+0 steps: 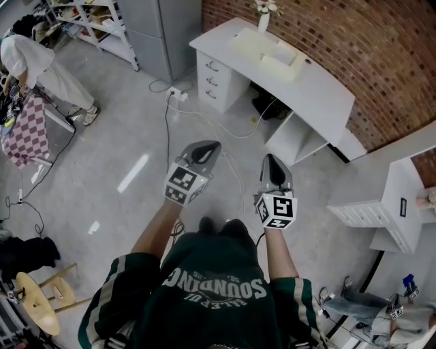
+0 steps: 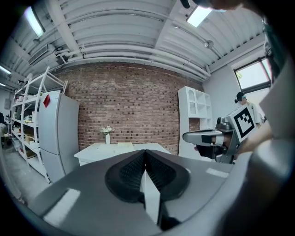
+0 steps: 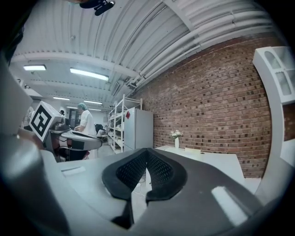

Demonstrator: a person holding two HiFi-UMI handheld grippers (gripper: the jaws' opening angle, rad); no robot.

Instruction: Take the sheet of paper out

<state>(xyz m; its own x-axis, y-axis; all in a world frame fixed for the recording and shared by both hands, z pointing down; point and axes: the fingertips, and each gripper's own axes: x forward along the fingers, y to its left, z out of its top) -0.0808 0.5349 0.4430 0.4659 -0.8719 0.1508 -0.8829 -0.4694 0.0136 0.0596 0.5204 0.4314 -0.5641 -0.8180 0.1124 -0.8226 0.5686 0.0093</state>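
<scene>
No sheet is taken yet: the left gripper and right gripper are held empty, fingers pressed together, well apart from the worktop.

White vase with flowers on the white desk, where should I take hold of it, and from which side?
Probably the narrow upright body of the slim white vase, below the flowers, pinched level with one jaw on each side. Come in from the open front of the white desk: the vase stands at its rear edge, with the brick wall close behind it.
</scene>
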